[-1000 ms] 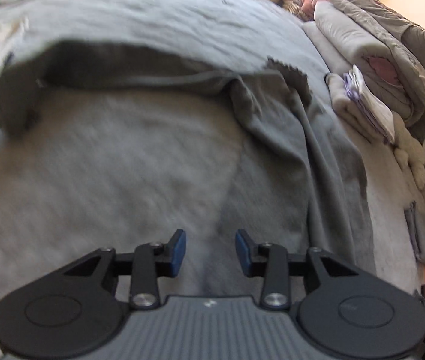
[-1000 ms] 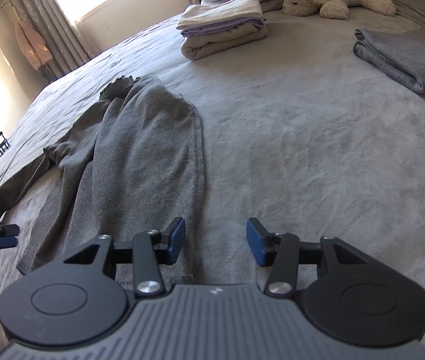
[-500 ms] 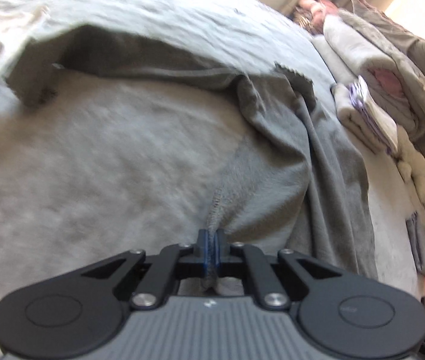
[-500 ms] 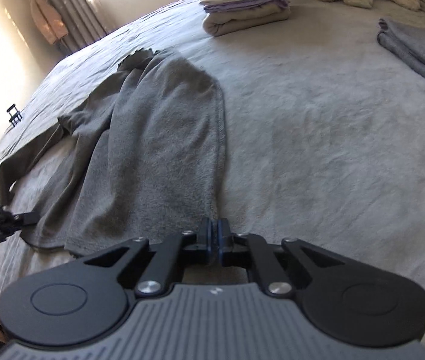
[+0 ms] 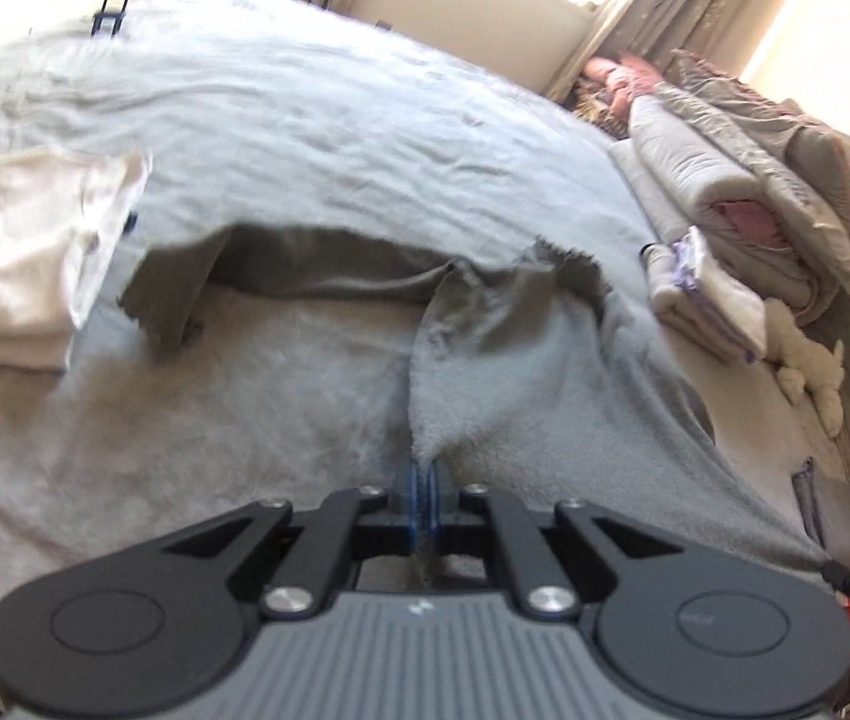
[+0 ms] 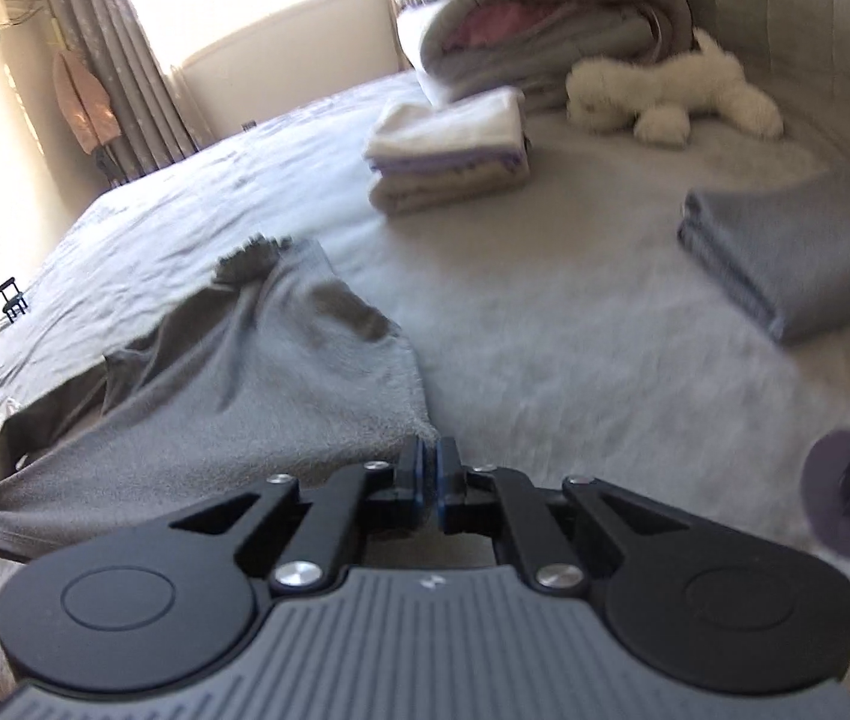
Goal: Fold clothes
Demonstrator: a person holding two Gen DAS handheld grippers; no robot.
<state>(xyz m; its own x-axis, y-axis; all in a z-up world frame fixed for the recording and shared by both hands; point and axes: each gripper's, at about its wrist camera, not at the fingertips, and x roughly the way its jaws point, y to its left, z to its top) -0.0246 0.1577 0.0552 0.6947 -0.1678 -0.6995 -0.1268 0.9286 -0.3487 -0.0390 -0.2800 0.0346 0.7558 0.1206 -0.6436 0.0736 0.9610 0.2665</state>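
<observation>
In the left wrist view, the left gripper (image 5: 423, 483) is clenching a pinch of the grey garment (image 5: 521, 372) at its near edge, the cloth running between the blue fingers (image 5: 407, 495) and hanging below them. From there the garment is stretching away toward 12 and 1 o'clock across the bed (image 5: 317, 120), with one sleeve trailing out toward 10 o'clock. Holding it by the edge probably lets that side be carried over for a fold.

In the right wrist view, the right gripper (image 6: 428, 480) is also clamped shut, gripping the garment's (image 6: 233, 420) near corner, which is meeting the fingers (image 6: 413, 480) from 11 o'clock. The rest is draping toward 10 o'clock. With both corners held, the near edge is hanging taut between the hands.
</observation>
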